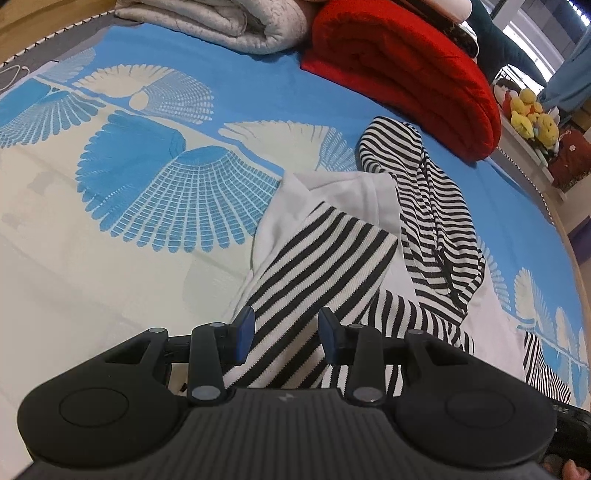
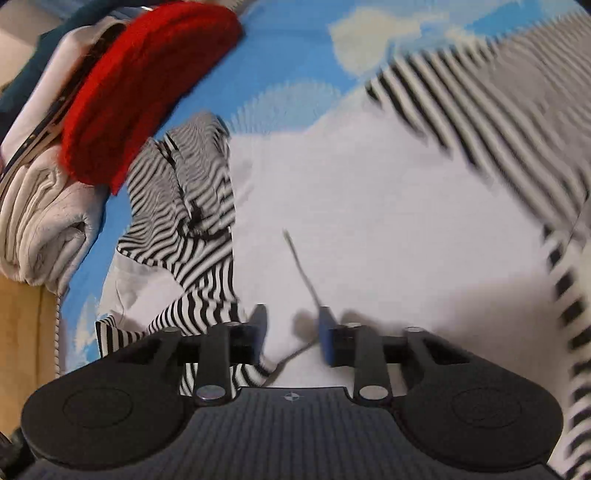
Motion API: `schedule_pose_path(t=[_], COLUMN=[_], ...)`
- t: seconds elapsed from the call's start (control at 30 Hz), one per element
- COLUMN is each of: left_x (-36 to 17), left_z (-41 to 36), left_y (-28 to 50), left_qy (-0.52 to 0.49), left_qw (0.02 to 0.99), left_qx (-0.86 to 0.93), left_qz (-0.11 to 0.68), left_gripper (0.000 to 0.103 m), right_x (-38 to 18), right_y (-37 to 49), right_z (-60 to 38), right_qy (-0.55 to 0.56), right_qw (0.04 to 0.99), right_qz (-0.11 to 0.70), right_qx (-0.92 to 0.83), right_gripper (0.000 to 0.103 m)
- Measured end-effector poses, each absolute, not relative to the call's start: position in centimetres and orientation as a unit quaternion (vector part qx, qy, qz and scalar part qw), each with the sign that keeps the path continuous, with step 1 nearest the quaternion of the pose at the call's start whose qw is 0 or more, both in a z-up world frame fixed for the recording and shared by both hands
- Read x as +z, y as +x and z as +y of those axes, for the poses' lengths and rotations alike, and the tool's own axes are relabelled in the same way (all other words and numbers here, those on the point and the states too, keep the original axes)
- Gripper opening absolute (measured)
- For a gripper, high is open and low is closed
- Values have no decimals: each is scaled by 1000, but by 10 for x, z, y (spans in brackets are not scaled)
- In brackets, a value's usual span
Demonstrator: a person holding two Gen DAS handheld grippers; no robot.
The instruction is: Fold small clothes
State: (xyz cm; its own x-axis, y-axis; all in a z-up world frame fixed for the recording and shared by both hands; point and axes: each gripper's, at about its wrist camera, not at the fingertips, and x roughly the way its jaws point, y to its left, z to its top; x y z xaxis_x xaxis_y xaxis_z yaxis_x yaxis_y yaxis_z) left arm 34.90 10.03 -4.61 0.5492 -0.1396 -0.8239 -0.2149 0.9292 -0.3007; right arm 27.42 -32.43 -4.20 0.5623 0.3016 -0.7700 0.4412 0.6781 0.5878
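A black-and-white striped garment with a plain white part [image 1: 343, 192] lies crumpled on the blue and cream bedspread [image 1: 155, 192]. My left gripper [image 1: 286, 338] is open, its blue pads either side of a striped sleeve [image 1: 317, 254] that runs under it. In the right wrist view, which is blurred by motion, my right gripper [image 2: 293, 334] is open just above the white part of the garment [image 2: 369, 206]. The striped fabric [image 2: 192, 206] lies bunched to its left, and more stripes [image 2: 498, 122] run at the upper right. A thin loose thread [image 2: 301, 266] crosses between the right fingers.
A folded red blanket [image 1: 402, 70] and a folded grey-white quilt [image 1: 229, 22] lie at the far side of the bed. They also show in the right wrist view: the red blanket [image 2: 140, 85] and the quilt [image 2: 40, 206]. Yellow plush toys [image 1: 532, 114] sit beyond the bed's right edge.
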Motion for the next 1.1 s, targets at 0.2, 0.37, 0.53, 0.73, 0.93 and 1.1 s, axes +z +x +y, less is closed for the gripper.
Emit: schedule_pose_path(t=[0.2, 0.37, 0.53, 0.73, 0.93, 1.1], left_x=[-43, -43, -43, -56, -74, -92], left_z=[105, 107, 102, 82, 69, 67], left_y=[352, 352, 351, 352, 348, 345], left_qy=[-188, -181, -170, -134, -101, -37], left_qw=[862, 863, 864, 855, 843, 830], left_qx=[25, 24, 16, -2, -35, -8], left_qz=[471, 471, 473, 500, 526, 556], left_gripper=[41, 41, 41, 41, 42, 43], right_x=[-60, -24, 39, -17, 5, -11], right_y=[277, 269, 239, 237, 248, 255], right_z=[-316, -317, -310, -349, -345, -350], right_qy=[427, 412, 294, 326, 308, 344], right_qw=[763, 813, 902, 823, 855, 836], right_qz=[480, 405, 299, 400, 365, 389], right_qx=[-72, -67, -100, -237, -202, -180], right_gripper=[27, 2, 2, 3, 8, 9])
